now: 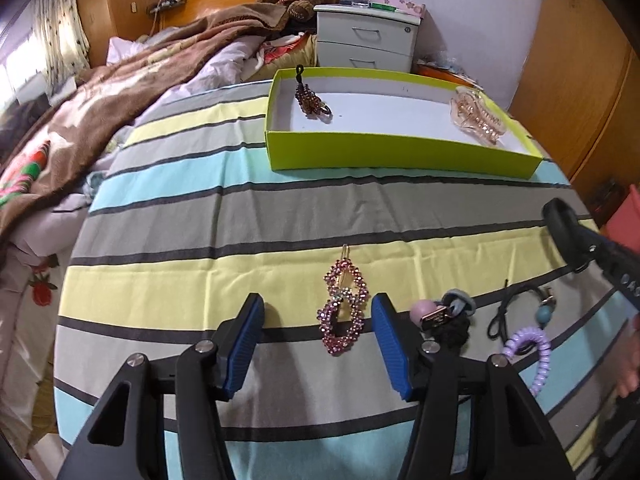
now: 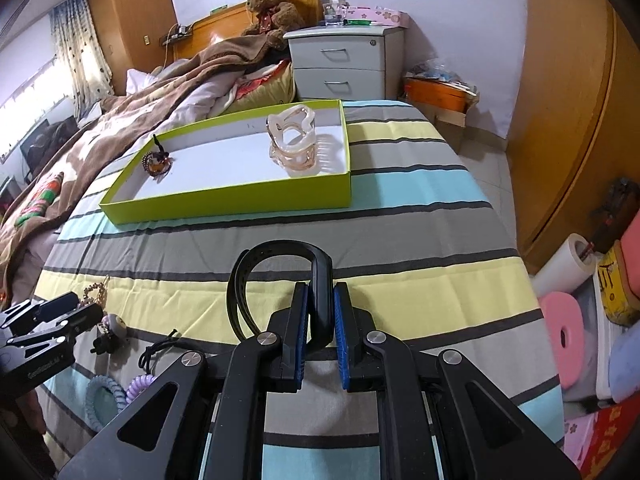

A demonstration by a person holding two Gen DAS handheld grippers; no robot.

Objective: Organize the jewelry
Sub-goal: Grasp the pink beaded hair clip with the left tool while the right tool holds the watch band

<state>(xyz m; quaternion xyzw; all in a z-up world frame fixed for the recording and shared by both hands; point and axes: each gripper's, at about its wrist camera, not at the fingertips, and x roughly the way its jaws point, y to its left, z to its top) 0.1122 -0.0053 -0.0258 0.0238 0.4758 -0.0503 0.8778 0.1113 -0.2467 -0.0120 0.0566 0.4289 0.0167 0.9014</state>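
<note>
My left gripper (image 1: 318, 308) is open, its blue pads on either side of a pink beaded hair clip (image 1: 343, 312) lying on the striped sheet. My right gripper (image 2: 321, 300) is shut on a black wristband (image 2: 280, 284) and holds it above the sheet; it shows in the left wrist view (image 1: 568, 232) too. The green box (image 1: 400, 152) holds a brown beaded clip (image 1: 311, 99) at its left and a peach claw clip (image 1: 478, 114) at its right. In the right wrist view the box (image 2: 224, 202) holds the same pieces.
Hair ties, a pink bobble (image 1: 423, 310), a black scrunchie and a purple coil tie (image 1: 528, 356) lie right of the left gripper. A brown blanket (image 1: 100, 112) covers the bed at left. A white nightstand (image 1: 366, 38) stands behind the box. Clutter sits on the floor at right (image 2: 580, 300).
</note>
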